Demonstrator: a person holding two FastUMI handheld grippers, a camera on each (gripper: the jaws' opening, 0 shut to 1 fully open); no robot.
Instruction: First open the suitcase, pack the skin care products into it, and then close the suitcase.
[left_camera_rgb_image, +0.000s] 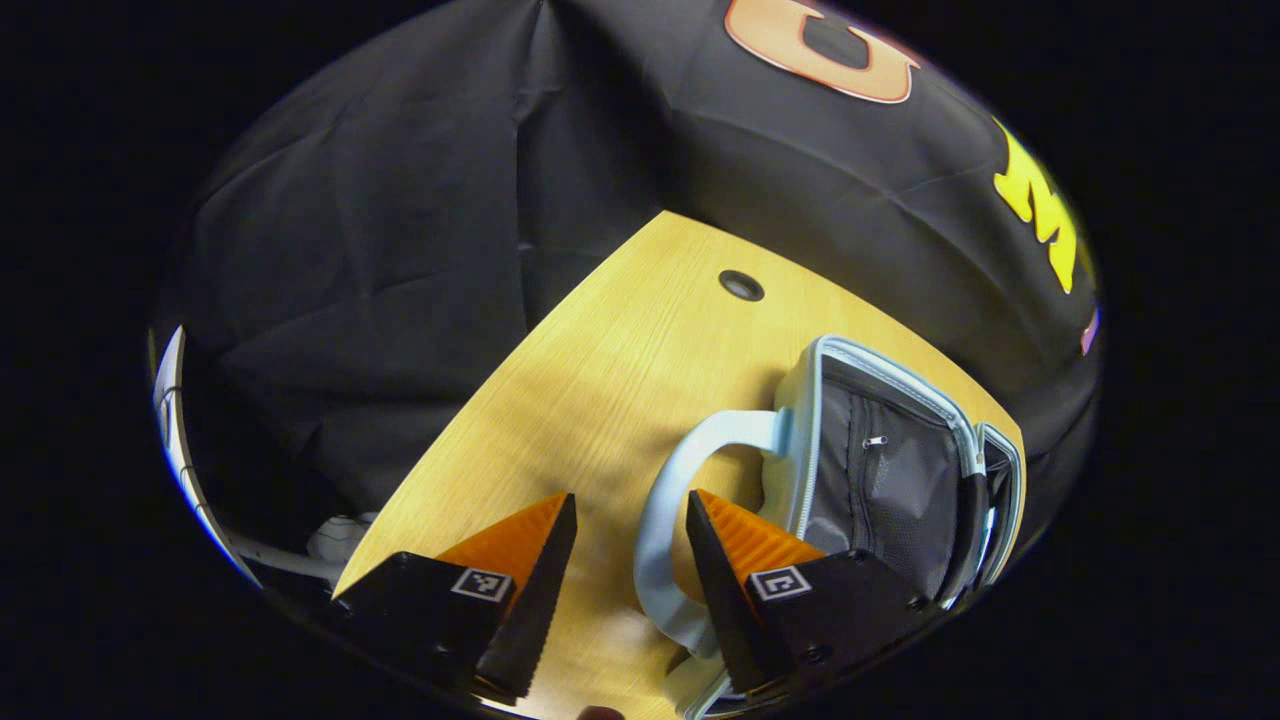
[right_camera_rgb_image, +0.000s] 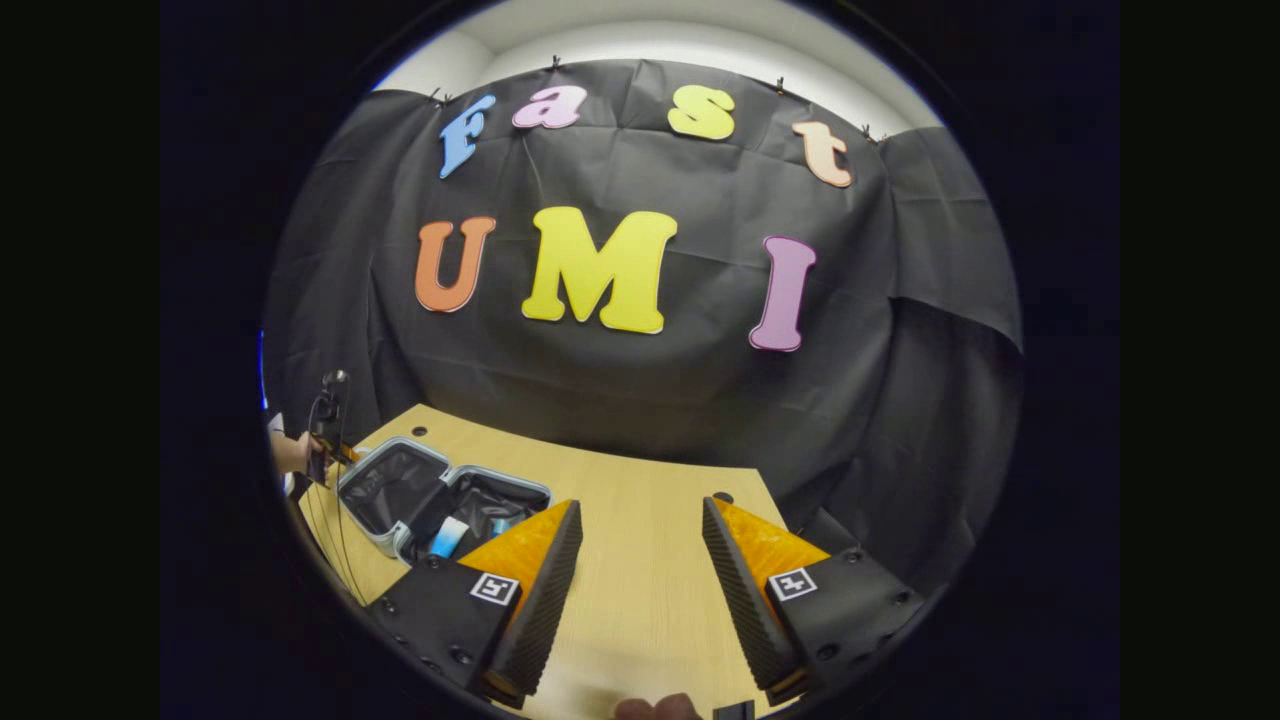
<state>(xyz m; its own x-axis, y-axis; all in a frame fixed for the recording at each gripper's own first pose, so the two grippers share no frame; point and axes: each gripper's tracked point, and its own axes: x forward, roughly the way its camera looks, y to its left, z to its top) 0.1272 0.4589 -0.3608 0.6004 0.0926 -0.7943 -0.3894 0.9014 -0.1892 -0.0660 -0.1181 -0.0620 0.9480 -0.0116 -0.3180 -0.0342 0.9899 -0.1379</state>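
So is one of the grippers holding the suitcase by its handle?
No. The left gripper is open with the suitcase handle looped between its fingers, neither pressing on it. The right gripper is open over the bare table.

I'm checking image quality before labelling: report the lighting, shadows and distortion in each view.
Left gripper view: strong fisheye bending of the table edge; the suitcase handle casts a soft shadow; its lining is dim. Right gripper view: even light, curved wall, the open suitcase small at the left margin.

Suitcase (right_camera_rgb_image: 440, 500) open on table (right_camera_rgb_image: 640, 560); bottles (right_camera_rgb_image: 450, 537) inside.
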